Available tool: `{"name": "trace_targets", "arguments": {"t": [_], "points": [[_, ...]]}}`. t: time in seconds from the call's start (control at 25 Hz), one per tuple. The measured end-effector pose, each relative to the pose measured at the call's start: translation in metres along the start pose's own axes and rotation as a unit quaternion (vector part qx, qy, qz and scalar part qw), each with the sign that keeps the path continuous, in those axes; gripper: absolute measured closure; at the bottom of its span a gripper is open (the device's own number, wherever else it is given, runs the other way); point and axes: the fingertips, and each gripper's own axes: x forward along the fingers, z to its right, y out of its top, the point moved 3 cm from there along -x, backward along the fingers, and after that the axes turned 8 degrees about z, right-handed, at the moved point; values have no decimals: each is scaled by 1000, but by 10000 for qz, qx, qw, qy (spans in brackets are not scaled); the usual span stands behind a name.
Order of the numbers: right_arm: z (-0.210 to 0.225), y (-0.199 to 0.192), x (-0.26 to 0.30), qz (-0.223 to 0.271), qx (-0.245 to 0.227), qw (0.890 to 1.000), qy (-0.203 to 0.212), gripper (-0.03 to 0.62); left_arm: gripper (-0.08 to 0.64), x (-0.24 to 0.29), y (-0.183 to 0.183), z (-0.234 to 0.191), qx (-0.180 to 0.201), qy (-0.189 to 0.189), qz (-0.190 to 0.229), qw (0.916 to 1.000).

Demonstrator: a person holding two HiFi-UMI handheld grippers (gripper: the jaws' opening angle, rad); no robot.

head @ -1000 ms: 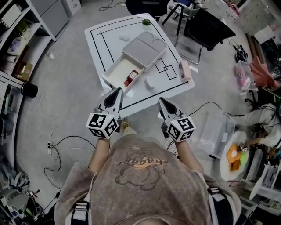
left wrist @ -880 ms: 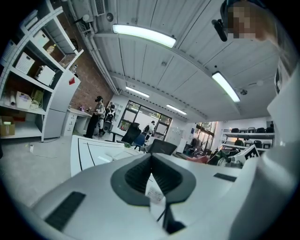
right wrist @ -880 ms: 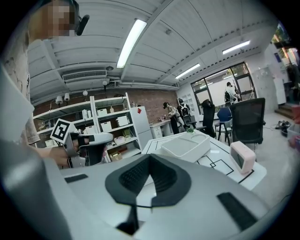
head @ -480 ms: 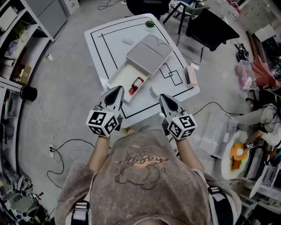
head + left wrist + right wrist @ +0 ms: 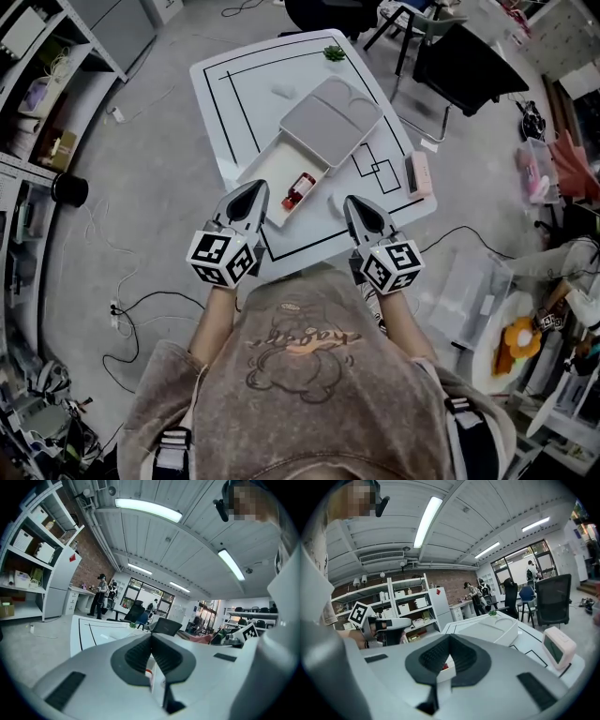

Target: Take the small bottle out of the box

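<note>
**Both grippers shut, bottle lying in the box**

On a white surface marked with black lines, a shallow white box. Grey lid slid toward the far end, covering that half only. In the uncovered near half, the small bottle: red, on its side, flat on the box floor, close to the edge of the lid.

Left gripper pointing away from the person, tip overlapping the near left edge of the box in the head view. In its own view, left gripper with pads pressed together tip to tip, nothing pinched. Right gripper just right of the box, beside a small white object. Jaws likewise pressed together and empty, as seen on the right gripper in its own view. Both tips apart from the bottle, with the bottle between them and a little beyond.

Near the right edge of the surface, a pink device. At the far edge, a small green plant. Past the far right corner, a dark chair.
</note>
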Motion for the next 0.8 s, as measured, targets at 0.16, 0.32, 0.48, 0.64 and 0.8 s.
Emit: {"name": "trace_targets", "arguments": {"t": [0.16, 0.32, 0.48, 0.64, 0.8], "points": [[10, 10, 15, -2, -13, 9999, 127, 594, 552, 11, 5, -3, 2, 133, 11, 9999], [25, 20, 24, 54, -18, 9998, 213, 594, 552, 23, 7, -1, 26, 218, 42, 9998], [37, 21, 32, 69, 18, 9996, 268, 594, 552, 31, 8, -1, 27, 258, 54, 9996], [39, 22, 36, 70, 43, 9993, 362, 594, 552, 35, 7, 0, 59, 308, 37, 9995], [45, 21, 37, 48, 65, 9992, 394, 594, 551, 39, 8, 1, 126, 400, 60, 9991]]}}
